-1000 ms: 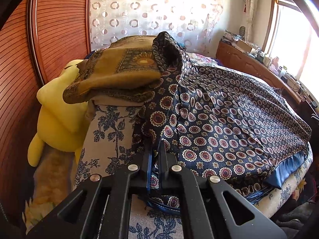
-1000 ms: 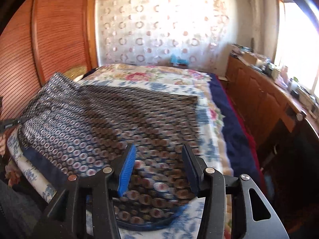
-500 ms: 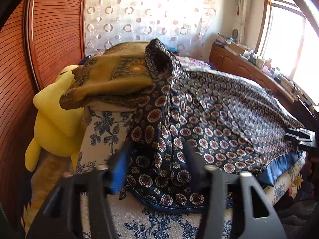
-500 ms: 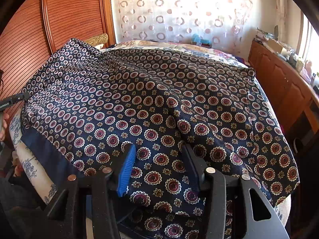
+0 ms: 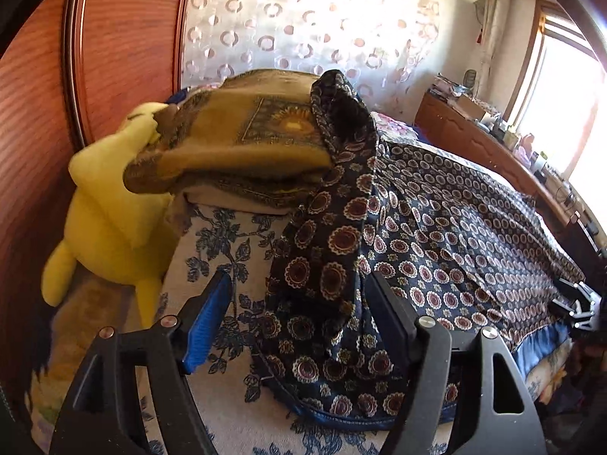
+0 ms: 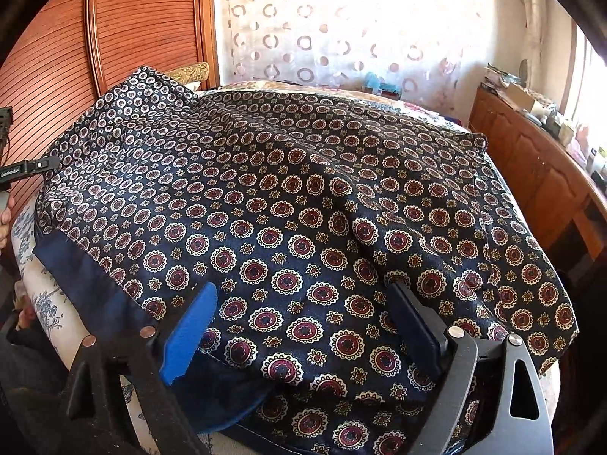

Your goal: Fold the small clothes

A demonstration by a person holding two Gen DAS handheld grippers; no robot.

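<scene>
Navy silk-like cloth [image 6: 303,197], printed with red and cream medallions and edged with a plain blue band, lies spread across most of the bed [image 5: 227,409], its fold running along the near edge. At far left in the left wrist view a reddish wooden wardrobe [image 5: 125,38] stands behind a yellow plush toy [image 5: 110,212] that leans at the bed's left side. Just right of the toy, a stack of folded brown and gold cloths [image 5: 242,144] sits on the blue-flowered bedspread, and one corner of the navy cloth is draped up over the stack's right end. The left gripper [image 5: 299,303] hangs near the cloth's left corner; its jaws are opening, with rumpled fabric lying between them but not pinched. Further right, the right gripper [image 6: 303,303] is low over the near folded edge, its jaws opening wide, with cloth between the pads and untouched by them. Behind the bed hangs a white curtain [image 6: 341,30] with ring patterns, and at far right a wooden cabinet [image 6: 538,174] with clutter on top runs below a bright window
</scene>
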